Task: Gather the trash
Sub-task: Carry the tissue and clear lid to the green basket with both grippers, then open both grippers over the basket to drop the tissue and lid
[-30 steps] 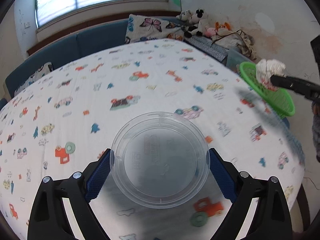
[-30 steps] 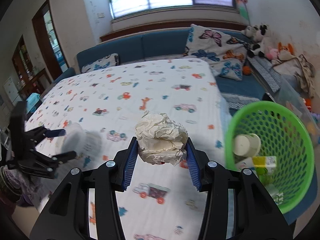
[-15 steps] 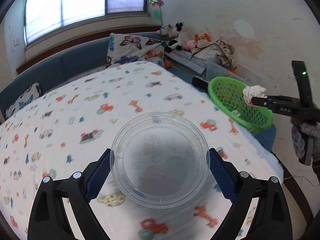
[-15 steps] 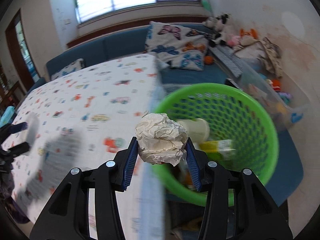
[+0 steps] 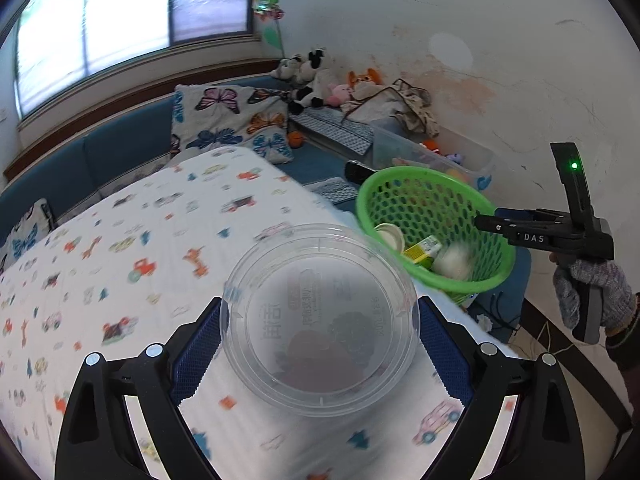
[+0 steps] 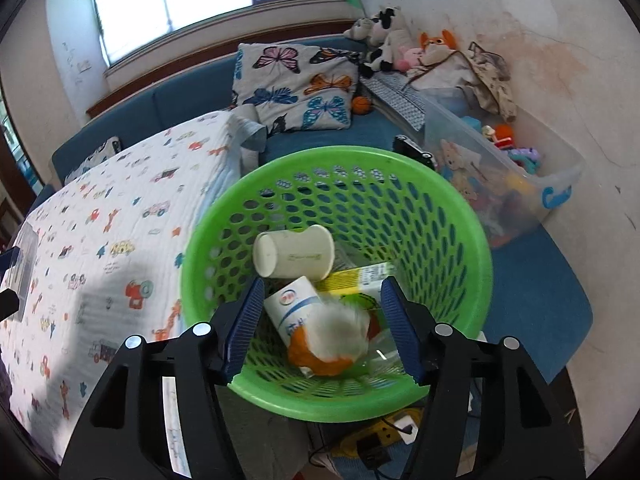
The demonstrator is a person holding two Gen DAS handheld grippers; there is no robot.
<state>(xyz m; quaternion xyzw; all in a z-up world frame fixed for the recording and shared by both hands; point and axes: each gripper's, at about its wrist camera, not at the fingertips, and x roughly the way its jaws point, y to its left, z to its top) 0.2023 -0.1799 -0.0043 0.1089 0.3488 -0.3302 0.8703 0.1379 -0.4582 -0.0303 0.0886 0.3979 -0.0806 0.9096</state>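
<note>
We record a surface (image 6: 132, 216) covered by a white cloth (image 5: 160, 240) printed with small cars and animals; one cloth corner (image 6: 250, 136) hangs folded at the far end. We see nothing resting directly on the cloth. A green basket (image 6: 456, 216) stands just beside the surface's edge.

— Where's the basket (image 6: 472, 248)?
— Just off the surface's (image 5: 120, 264) right edge, below my right tool (image 6: 322, 330). A cup (image 6: 294, 256), a carton (image 6: 360, 278) and a paper ball (image 6: 340, 330) lie inside.
— And the tub (image 5: 320, 320)?
— Between my left tool's (image 5: 320, 344) fingers, above the surface.
</note>
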